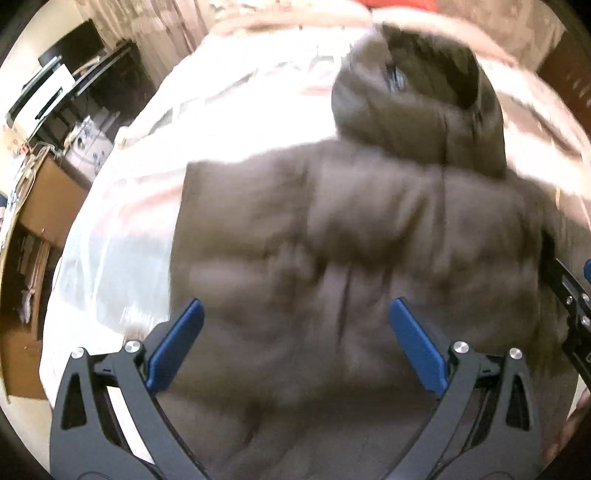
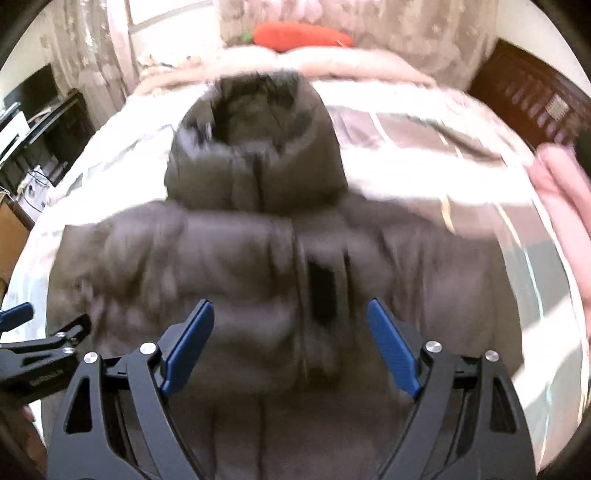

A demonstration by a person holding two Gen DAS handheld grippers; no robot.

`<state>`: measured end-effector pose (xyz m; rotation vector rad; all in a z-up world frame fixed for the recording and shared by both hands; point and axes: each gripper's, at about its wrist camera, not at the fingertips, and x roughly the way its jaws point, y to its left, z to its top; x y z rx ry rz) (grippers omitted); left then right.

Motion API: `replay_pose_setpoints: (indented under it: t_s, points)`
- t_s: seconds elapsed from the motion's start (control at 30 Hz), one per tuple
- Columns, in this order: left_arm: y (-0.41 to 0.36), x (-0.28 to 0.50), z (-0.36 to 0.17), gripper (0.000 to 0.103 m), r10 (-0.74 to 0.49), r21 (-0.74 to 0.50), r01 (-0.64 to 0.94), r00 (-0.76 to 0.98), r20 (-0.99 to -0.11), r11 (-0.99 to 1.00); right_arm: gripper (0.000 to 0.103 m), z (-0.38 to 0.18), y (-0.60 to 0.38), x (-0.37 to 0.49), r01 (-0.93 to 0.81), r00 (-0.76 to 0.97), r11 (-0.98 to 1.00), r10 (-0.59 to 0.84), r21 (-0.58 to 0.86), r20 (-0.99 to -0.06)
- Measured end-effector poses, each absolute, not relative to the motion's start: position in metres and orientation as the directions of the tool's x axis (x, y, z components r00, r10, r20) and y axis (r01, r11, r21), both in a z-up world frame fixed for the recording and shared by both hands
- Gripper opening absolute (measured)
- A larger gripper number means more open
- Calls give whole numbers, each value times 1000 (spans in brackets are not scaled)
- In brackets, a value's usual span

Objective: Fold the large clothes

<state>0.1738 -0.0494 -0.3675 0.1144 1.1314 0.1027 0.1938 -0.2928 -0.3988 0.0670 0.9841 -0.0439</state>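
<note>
Now both my left gripper and right gripper hang spread, empty, above the brown puffer jacket; beyond my fingertips lies its hood, then a carrot pillow.

Pale-sheeted bed under a dark puffy hooded jacket, spread flat.

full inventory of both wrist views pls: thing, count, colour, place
jacket: 1, dark olive-brown, puffy, spread on the bed, hood at the far end
bed sheet: 1, white, under the jacket
quilt: 1, pale pink, far end of the bed
carrot cushion: 1, orange-red, on the quilt
curtains: beige, patterned, behind the bed
desk: 1, black, left of the bed
cardboard box: 1, brown, left of the bed
left tool: 1, black with blue pads, open above the jacket
right tool: 1, same, open above the jacket
</note>
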Motion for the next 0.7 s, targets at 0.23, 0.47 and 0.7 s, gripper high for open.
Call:
replay_pose_setpoints:
  t_s: [0.23, 0.47, 0.7]
  points:
    - [-60, 250, -413, 101, 203, 209, -3, 266, -942, 978, 86, -448, -264, 273, -12, 229, 1000, -25, -29, -973]
    - [-43, 245, -414, 101, 101, 105, 9, 212, -972, 994, 95, -367, -280, 320, 26, 507, 1000, -3, 12, -862]
    - [-8, 221, -378, 101, 40, 25, -72, 220, -975, 997, 93, -397, -287, 480, 101, 407, 961, -276, -258, -870]
